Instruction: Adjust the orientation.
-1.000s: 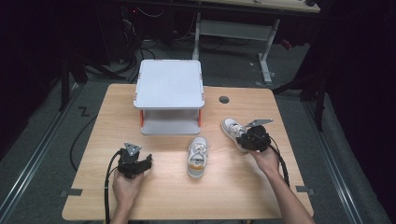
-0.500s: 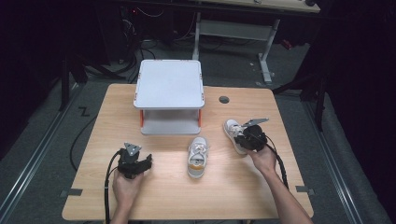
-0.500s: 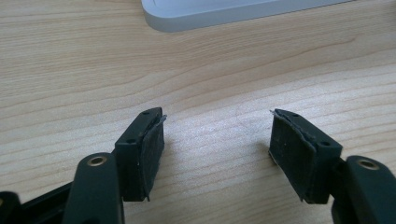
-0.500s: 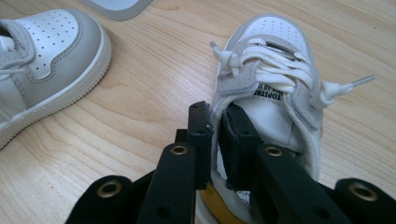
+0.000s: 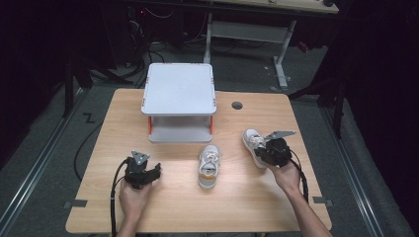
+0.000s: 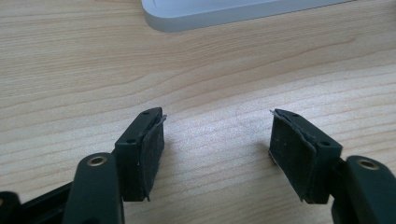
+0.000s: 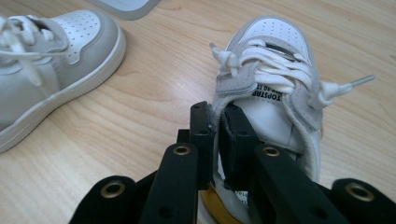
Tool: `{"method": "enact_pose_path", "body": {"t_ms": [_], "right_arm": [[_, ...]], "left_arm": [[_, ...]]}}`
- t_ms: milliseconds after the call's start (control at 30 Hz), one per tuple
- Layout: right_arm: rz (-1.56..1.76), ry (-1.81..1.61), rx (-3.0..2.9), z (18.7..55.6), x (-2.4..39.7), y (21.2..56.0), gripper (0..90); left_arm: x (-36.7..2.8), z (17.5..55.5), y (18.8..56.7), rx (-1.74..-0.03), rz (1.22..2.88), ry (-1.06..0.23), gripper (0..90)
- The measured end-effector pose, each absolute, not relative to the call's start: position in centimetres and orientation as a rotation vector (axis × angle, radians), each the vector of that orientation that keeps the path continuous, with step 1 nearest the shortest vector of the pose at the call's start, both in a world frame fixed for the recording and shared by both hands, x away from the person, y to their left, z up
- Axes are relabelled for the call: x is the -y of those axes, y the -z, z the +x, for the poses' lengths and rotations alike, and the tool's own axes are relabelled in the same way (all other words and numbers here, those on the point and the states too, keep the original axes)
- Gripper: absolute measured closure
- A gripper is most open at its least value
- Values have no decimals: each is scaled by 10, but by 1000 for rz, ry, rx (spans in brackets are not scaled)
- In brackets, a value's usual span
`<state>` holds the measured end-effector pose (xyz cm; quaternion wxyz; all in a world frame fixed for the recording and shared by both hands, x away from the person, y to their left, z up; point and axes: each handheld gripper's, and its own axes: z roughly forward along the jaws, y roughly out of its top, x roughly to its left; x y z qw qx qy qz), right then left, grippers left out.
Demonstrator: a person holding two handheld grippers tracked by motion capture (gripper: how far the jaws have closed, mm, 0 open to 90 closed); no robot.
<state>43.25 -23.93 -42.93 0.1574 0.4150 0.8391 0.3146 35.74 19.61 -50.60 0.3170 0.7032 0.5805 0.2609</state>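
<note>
White and pale grey, the right-hand sneaker (image 7: 275, 88) has perforated toe, thick white laces and a yellowish insole; it sits near the desk's (image 5: 247, 207) right edge. The right gripper (image 7: 219, 121) has just been closing and now pinches its collar wall. The left gripper (image 6: 217, 144) rests open, holding nothing.
</note>
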Motion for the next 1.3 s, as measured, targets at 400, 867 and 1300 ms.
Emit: {"method": "enact_pose_path", "body": {"t_ms": [400, 867, 1300], "right_arm": [[1153, -949, -2442, 390, 230, 428, 839], [1091, -906, -2483, 381, 191, 431, 837], [1105, -868, -2530, 383, 160, 440, 819]], "left_arm": [[-196, 357, 506, -1529, 1849, -686, 354], [-196, 357, 506, -1528, 1850, -686, 354], [-197, 357, 506, -1530, 1844, -683, 354]]}}
